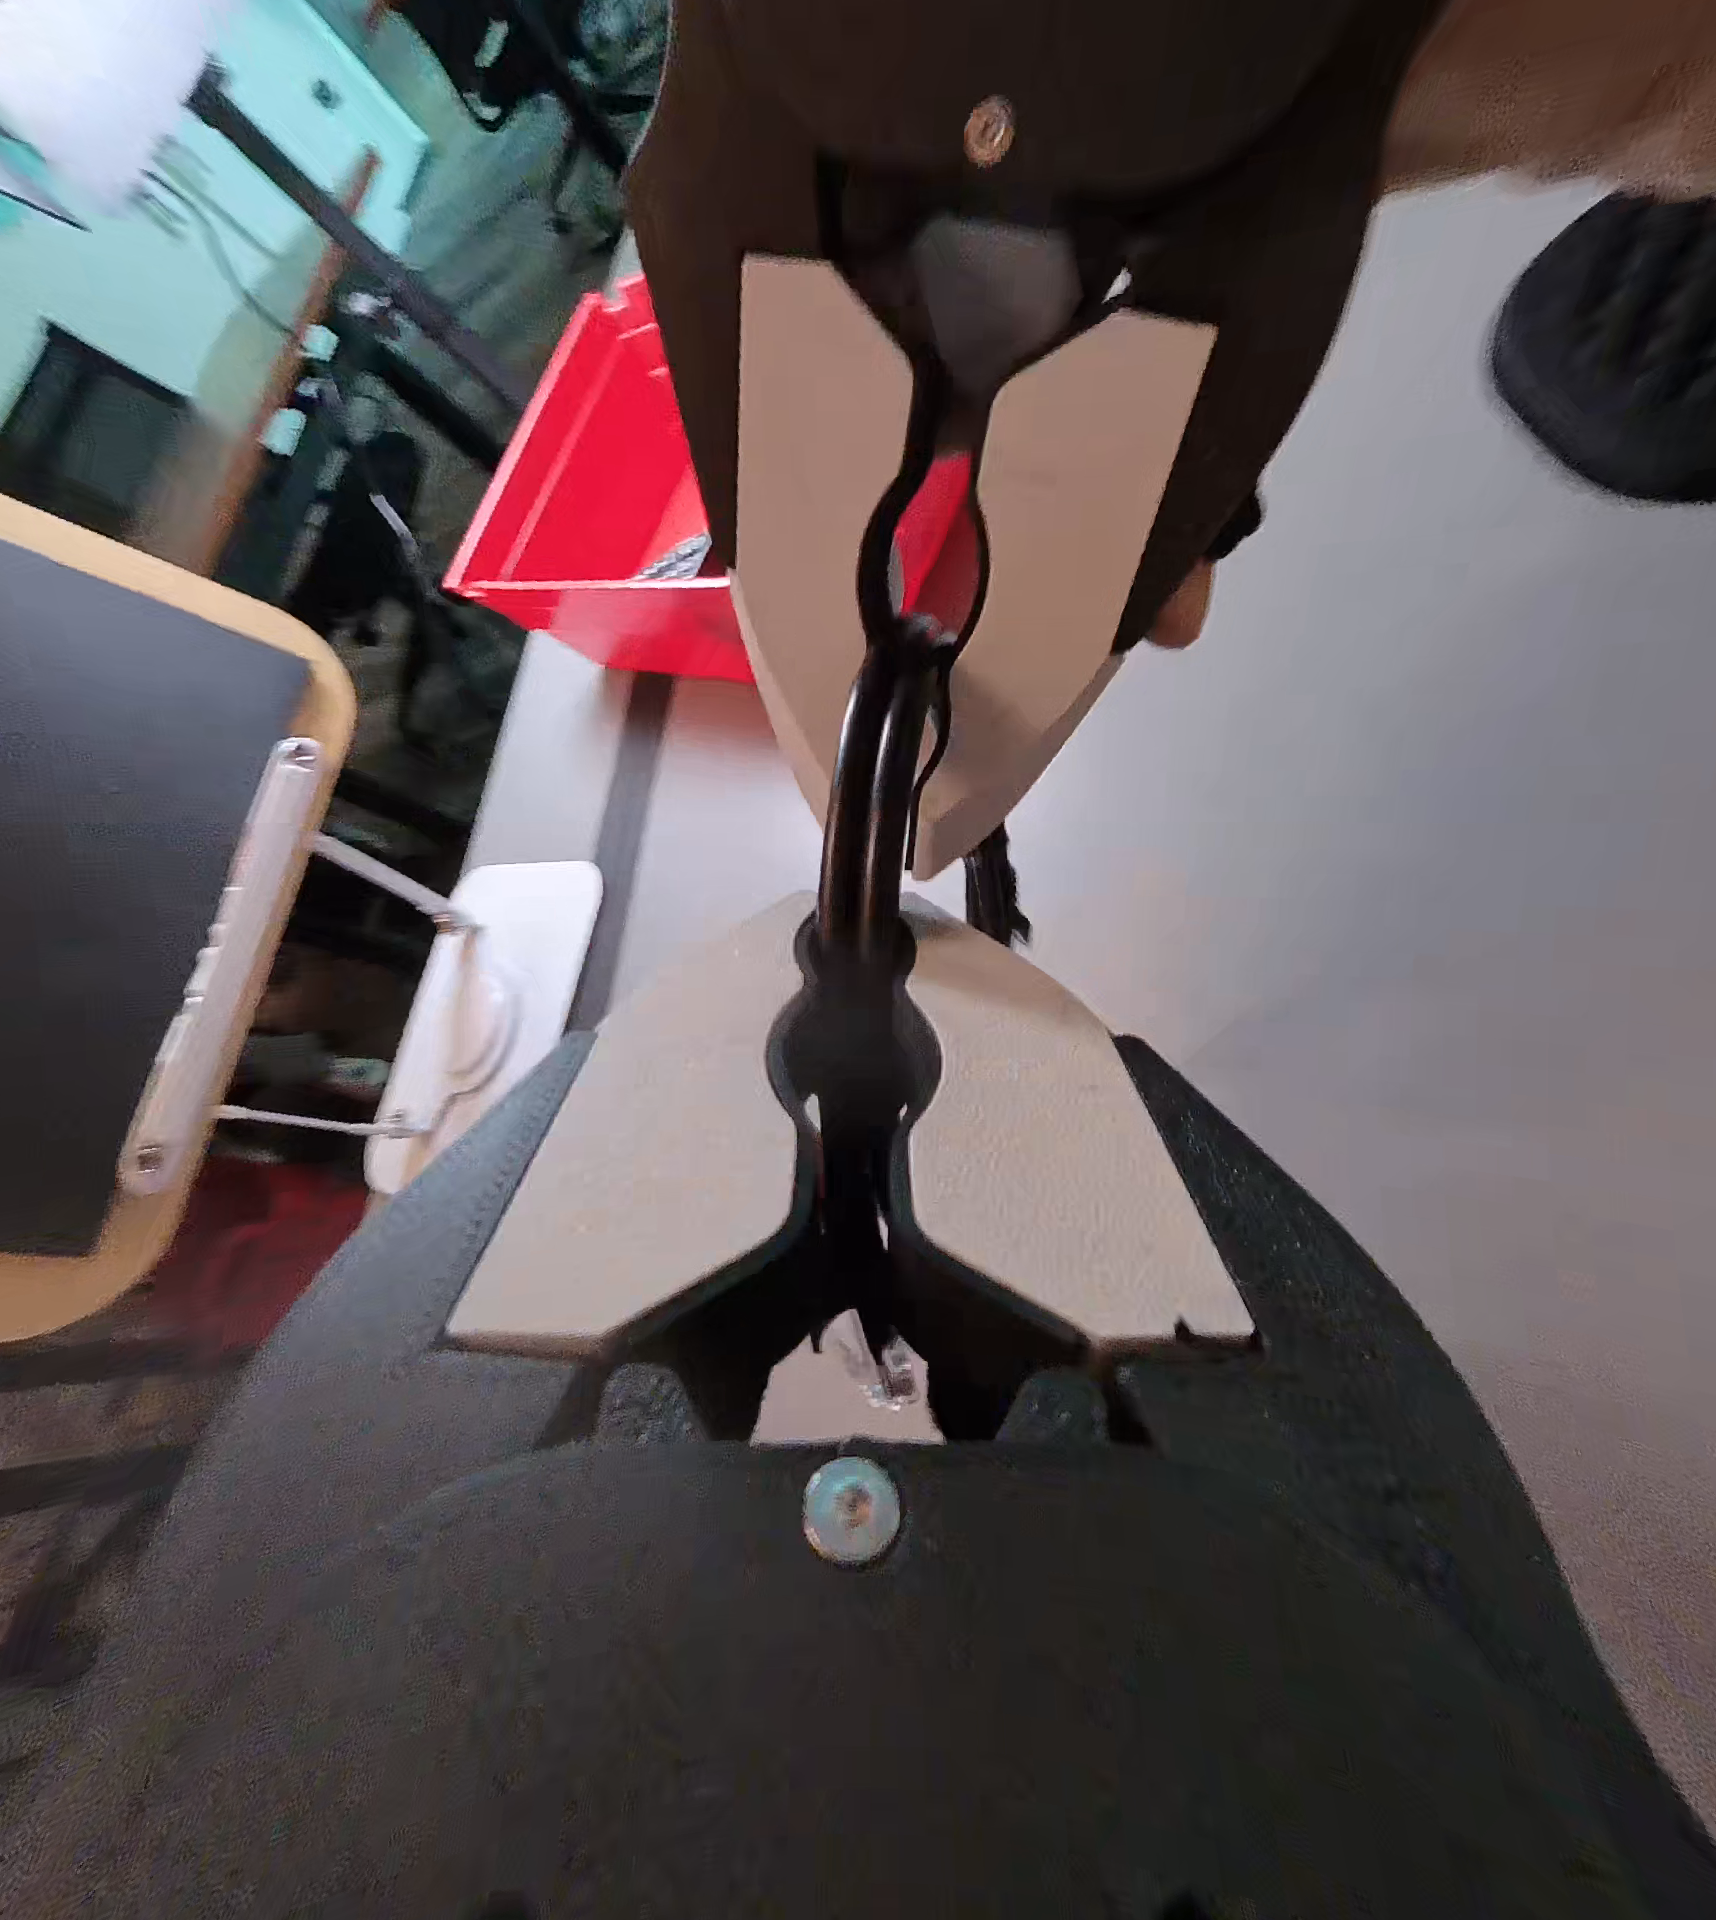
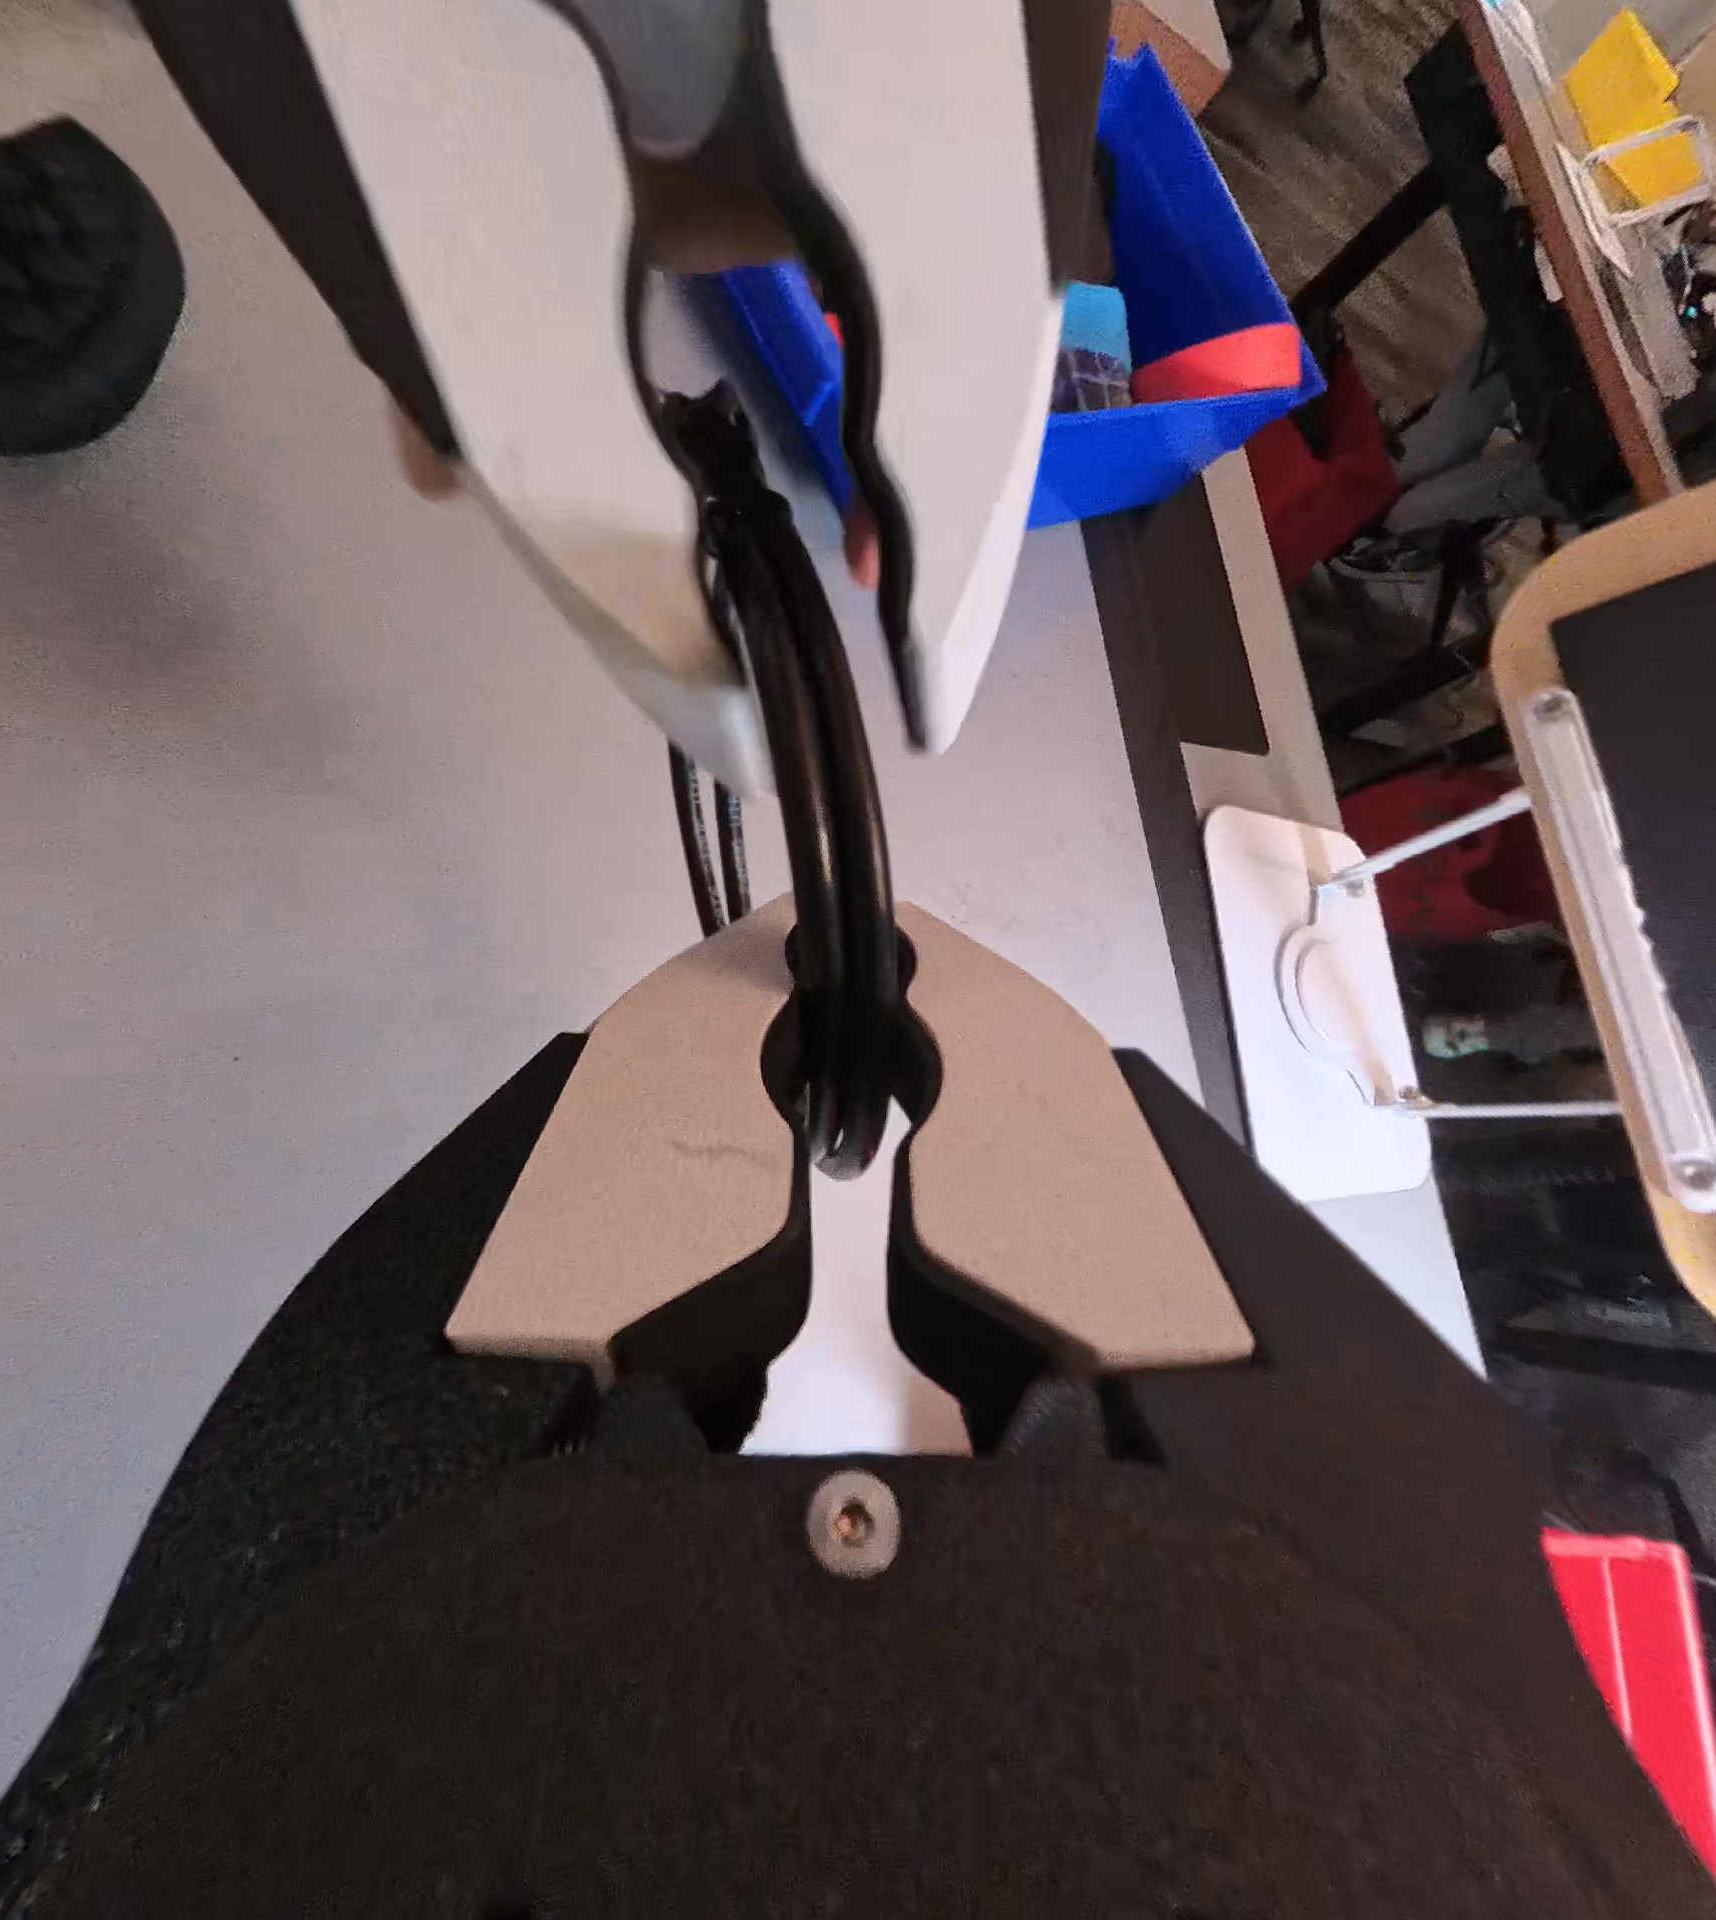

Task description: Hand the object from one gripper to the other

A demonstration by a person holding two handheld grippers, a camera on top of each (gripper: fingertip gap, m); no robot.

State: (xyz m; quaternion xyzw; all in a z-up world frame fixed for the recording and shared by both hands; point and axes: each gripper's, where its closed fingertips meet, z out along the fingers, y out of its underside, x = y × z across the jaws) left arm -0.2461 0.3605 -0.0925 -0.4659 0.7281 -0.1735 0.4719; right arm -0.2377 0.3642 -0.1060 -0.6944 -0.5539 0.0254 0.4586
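Black coiled cable bundle caught between both grippers, above the pale grey tabletop.

In the left wrist view, the left gripper (image 1: 854,966) with beige-padded black fingers is pressed together on the black coiled cable bundle (image 1: 859,821), which arcs up toward 12 o'clock into the right gripper (image 1: 937,665), also pinching it; a clear plug at the cable's end peeks out behind the left jaws at 6 o'clock. A red plastic bin (image 1: 584,520) sits at 10 o'clock, partly hidden by the right gripper. In the right wrist view, the right gripper (image 2: 849,966) clamps the cable loop, while the left gripper (image 2: 812,727) at 12 o'clock is blurred, so its grip is hard to make out here. A blue plastic bin (image 2: 1176,436) at 1 o'clock is half covered.
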